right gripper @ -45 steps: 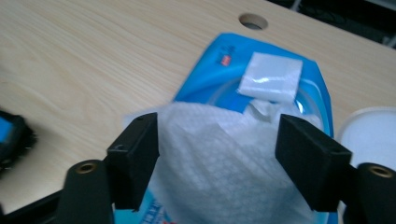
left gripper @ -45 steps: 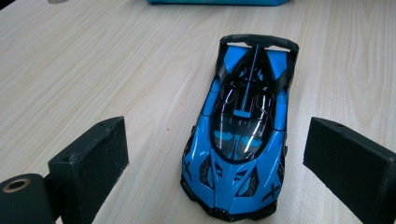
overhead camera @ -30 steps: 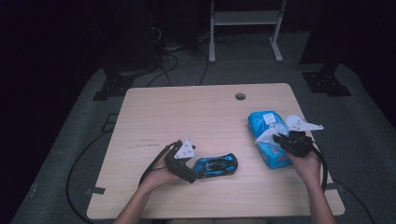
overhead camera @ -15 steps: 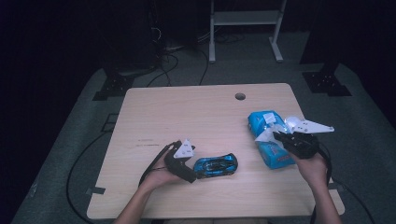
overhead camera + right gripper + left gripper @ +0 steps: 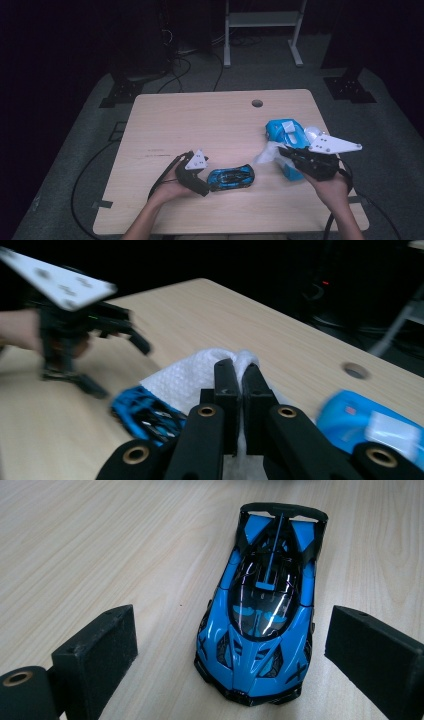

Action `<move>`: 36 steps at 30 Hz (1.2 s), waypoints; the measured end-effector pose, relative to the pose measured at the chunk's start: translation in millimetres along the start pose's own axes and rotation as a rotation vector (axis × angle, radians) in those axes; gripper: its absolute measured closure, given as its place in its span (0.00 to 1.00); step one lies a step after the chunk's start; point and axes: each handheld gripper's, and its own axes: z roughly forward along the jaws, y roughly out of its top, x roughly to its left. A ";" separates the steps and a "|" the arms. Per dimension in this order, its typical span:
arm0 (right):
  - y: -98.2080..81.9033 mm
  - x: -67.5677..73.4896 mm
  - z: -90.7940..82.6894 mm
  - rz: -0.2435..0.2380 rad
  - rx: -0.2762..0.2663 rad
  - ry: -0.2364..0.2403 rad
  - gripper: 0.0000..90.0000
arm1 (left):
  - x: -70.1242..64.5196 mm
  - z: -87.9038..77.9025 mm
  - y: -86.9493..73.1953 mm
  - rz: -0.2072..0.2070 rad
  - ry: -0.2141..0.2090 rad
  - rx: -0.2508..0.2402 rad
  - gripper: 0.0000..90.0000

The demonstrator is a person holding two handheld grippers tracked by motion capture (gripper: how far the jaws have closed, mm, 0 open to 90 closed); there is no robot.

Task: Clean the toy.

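High view. Wooden table (image 5: 200, 115), toy car (image 5: 230, 177) blue and black near the front edge, slightly left of centre. Left gripper (image 5: 200, 180) lying low on the table just left of the car, aimed at it. Right gripper (image 5: 280, 152) held above the right side of the table, a white wipe (image 5: 264, 154) hanging from its tip. Blue wipes pack (image 5: 286, 135) just behind and under that gripper, near the right edge. Round hole (image 5: 257, 103) in the tabletop farther back, well apart from everything.

Left gripper view. Jaws spread wide, nothing gripped; car nose toward the camera, lying between the two pads (image 5: 95, 645) with bare table on both sides, touching neither.

Right gripper view. Jaws closed tight, a fold of the wipe (image 5: 200, 372) pinched between them, sheet draping down and forward. Car (image 5: 145, 415) below and ahead, blurred; left gripper (image 5: 92, 362) beyond it; pack (image 5: 370, 425) off to the lower right.

Step in hand, as judged: wipe drawn clear of the pack, about to be carried over to the car for wiping. Next move likely calls for closing the left jaws on the car's flanks to steady it, then lowering the wipe onto the roof.

Room: broad bare table behind and left of the car. Front edge close to the car, right edge close to the pack; best to avoid pushing the car toward the front edge.
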 end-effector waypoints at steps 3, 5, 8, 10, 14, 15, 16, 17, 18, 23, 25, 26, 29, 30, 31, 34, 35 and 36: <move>3.6 11.0 1.4 -0.013 -0.005 0.042 0.97 | -0.7 0.9 -0.5 0.003 -0.004 0.005 0.07; 6.5 21.2 4.3 -0.021 -0.008 0.090 0.97 | -1.1 1.7 -0.5 0.008 -0.005 0.007 0.07; 7.5 37.1 16.0 -0.006 0.002 0.189 0.97 | -1.9 1.4 -0.2 0.010 -0.005 0.006 0.07; 4.8 41.9 26.3 -0.007 0.020 0.220 0.97 | -2.3 1.9 -1.4 0.008 -0.012 0.011 0.07; -3.6 44.8 45.5 0.003 0.071 0.244 0.97 | -1.9 3.0 -2.8 0.008 -0.021 0.020 0.07; -7.9 45.1 53.3 -0.001 0.092 0.233 0.97 | -1.9 3.4 -3.2 0.008 -0.024 0.020 0.07; -14.6 43.4 63.8 0.006 0.120 0.227 0.97 | -1.9 4.1 -4.2 0.005 -0.033 0.024 0.07; -14.6 43.4 63.8 0.006 0.120 0.227 0.97 | -1.9 4.1 -4.2 0.005 -0.033 0.024 0.07; -18.3 42.5 69.3 0.006 0.133 0.217 0.97 | -2.1 5.3 -5.0 0.007 -0.037 0.029 0.07; -34.0 47.9 90.1 -0.073 0.228 0.185 0.92 | -2.6 6.7 -5.6 0.008 -0.043 0.038 0.07; -38.4 51.4 97.7 -0.112 0.256 0.174 0.82 | -2.9 7.5 -5.5 0.009 -0.048 0.039 0.07; -41.3 52.9 105.5 -0.124 0.279 0.166 0.72 | -3.4 7.9 -5.6 0.009 -0.050 0.040 0.07; -43.6 52.6 113.5 -0.110 0.294 0.192 0.65 | -4.1 8.5 -5.6 0.018 -0.057 0.046 0.08; -44.2 52.7 116.9 -0.104 0.297 0.193 0.60 | -3.8 8.1 -5.6 0.021 -0.060 0.048 0.08; -44.6 53.4 119.7 -0.098 0.298 0.193 0.56 | -3.5 7.6 -5.9 0.021 -0.066 0.046 0.10; -42.9 55.0 125.7 -0.103 0.286 0.196 0.52 | -2.3 7.7 -7.7 0.012 -0.074 0.040 0.11; -42.9 55.0 125.7 -0.103 0.286 0.196 0.52 | -2.3 7.7 -7.7 0.012 -0.074 0.040 0.11; -42.3 55.3 126.7 -0.105 0.289 0.194 0.52 | -1.6 7.6 -8.1 0.013 -0.077 0.045 0.11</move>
